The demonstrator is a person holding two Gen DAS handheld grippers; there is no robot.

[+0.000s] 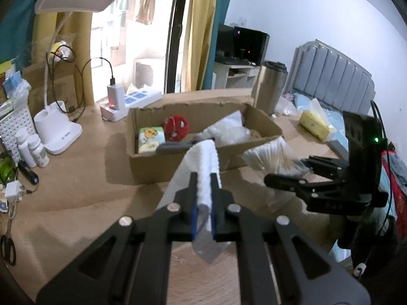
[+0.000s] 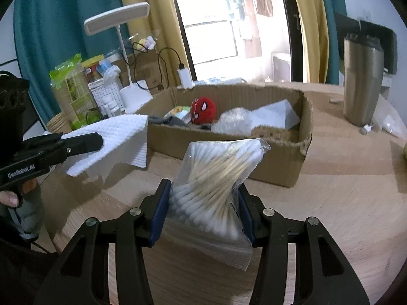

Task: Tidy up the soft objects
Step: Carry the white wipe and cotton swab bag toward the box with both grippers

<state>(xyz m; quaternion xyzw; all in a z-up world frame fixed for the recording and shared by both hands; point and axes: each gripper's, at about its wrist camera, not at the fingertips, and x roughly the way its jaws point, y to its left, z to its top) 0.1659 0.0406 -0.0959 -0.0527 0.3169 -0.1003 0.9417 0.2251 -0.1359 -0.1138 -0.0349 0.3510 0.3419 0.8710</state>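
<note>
Bedroom desk (image 2: 343, 178), wood-grained, one open cardboard box (image 2: 279, 157) at centre. Left gripper (image 1: 204, 178), marked "GenRobot.AI", clamped on one white waffle cloth (image 1: 203, 157) just before the box. Right gripper (image 2: 203, 190) clamped on one clear bag of cotton swabs (image 2: 216, 178) near the front wall.

Bright window (image 2: 216, 25) between yellow curtains (image 1: 201, 25), grey bed headboard (image 1: 333, 76), white wall (image 1: 330, 20)

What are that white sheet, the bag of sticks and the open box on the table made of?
White sheet: looks like paper towel or thin cloth, matte, with a dimpled embossed pattern.
Bag: clear glossy plastic film, crinkled; inside are cotton swabs, pale wood-like stems with white fluffy tips.
Box: brown corrugated cardboard, matte; fluting shows along its torn edges.
</note>
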